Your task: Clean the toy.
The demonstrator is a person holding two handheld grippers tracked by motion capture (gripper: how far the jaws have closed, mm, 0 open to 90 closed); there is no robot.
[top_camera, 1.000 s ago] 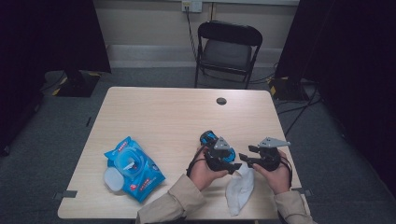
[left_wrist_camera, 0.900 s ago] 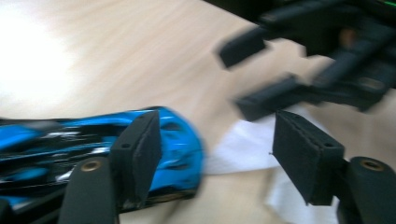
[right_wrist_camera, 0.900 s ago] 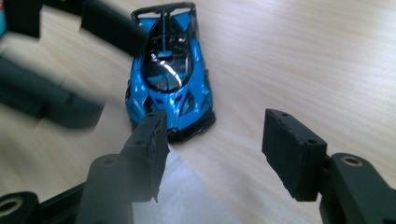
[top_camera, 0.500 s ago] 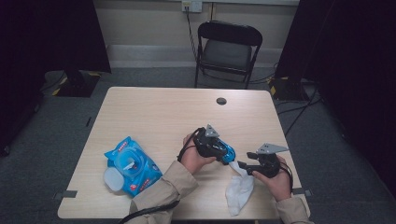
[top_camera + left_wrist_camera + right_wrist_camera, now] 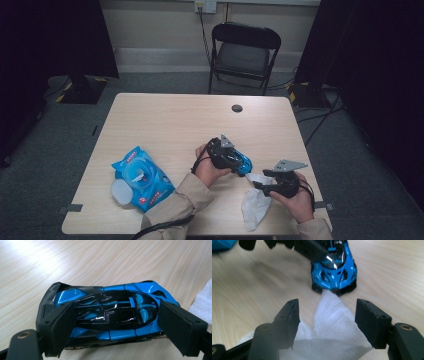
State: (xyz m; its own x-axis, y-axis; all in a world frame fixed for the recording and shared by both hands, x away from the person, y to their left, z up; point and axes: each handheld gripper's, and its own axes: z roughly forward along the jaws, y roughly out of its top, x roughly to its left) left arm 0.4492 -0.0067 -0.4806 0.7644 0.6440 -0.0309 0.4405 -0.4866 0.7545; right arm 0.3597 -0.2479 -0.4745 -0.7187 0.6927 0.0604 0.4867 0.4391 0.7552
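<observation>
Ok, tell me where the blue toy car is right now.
In the high view the toy car sits right of the table's middle, between the left gripper's open jaws, its nose touching the white wipe.

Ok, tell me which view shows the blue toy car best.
The left gripper view: the blue toy car lies lengthwise across the frame, roof and glossy black canopy sharp, between the open left tongs. The right gripper view shows its nose touching the white wipe. The high view shows a small blue patch.

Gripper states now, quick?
Left gripper: open, jaws just opening around the toy car.
Right gripper: open, jaws just opening over the white wipe.
</observation>
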